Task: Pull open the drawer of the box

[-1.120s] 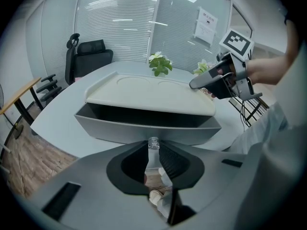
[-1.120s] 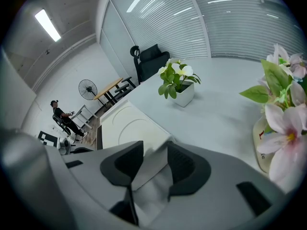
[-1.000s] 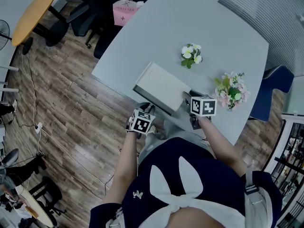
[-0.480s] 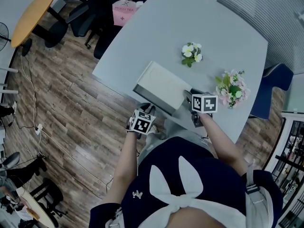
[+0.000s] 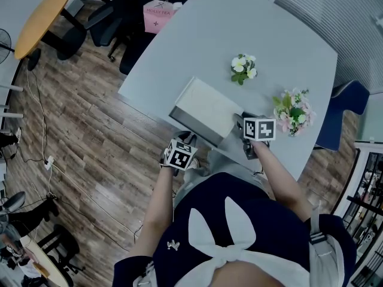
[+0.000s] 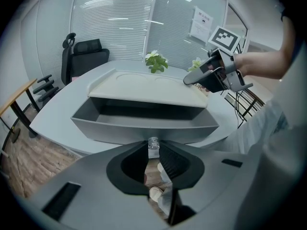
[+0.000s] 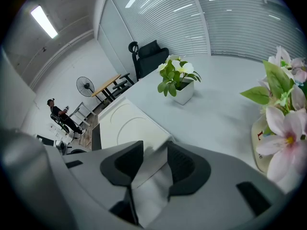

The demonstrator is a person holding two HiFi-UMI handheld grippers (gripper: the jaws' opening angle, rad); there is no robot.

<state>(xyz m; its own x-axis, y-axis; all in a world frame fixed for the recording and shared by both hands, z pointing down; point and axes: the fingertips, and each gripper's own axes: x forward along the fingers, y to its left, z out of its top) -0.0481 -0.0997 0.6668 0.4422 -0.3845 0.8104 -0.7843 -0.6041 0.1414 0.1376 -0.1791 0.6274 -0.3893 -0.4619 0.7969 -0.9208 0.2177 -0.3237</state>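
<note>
The cream box (image 5: 206,106) lies near the table's front edge. In the left gripper view its grey drawer (image 6: 144,123) stands pulled out, empty inside. My left gripper (image 6: 153,150) is shut on the small clear knob (image 6: 153,143) at the middle of the drawer front; in the head view it (image 5: 184,139) hangs just off the table edge. My right gripper (image 7: 152,159) is shut on the near right corner of the box (image 7: 129,121). The left gripper view shows the right gripper (image 6: 191,80) from the side, at that corner.
Two small flower pots stand on the grey table (image 5: 239,28): a white-flowered one (image 5: 242,68) behind the box and a pink one (image 5: 292,113) to the right gripper's right. Office chairs (image 5: 111,23), a pink bag (image 5: 158,14) and wooden floor (image 5: 90,136) lie to the left.
</note>
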